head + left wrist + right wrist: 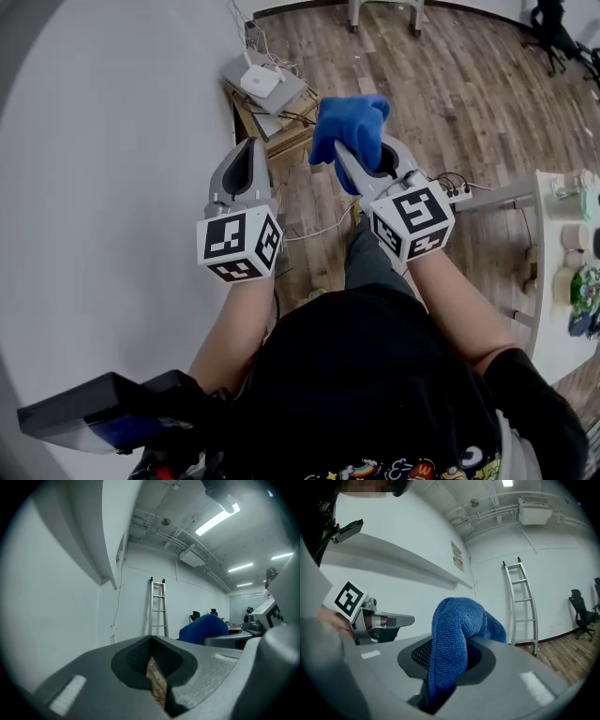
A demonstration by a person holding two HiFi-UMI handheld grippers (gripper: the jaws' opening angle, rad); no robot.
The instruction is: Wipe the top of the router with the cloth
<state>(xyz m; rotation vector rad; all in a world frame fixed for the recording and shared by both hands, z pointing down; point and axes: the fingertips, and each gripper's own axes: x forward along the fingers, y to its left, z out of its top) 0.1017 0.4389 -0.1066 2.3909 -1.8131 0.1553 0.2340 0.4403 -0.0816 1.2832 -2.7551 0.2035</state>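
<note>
The right gripper [443,665] is clamped on the blue cloth [452,630], which bulges above the jaws and droops rightward. The left gripper [401,619] is at the left. Beyond them, a ladder [522,603] leans against the white wall.

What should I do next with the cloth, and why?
Probably bring the right gripper forward and down toward the white router: the blue cloth is clamped in its jaws but is not yet touching the router's top.
</note>
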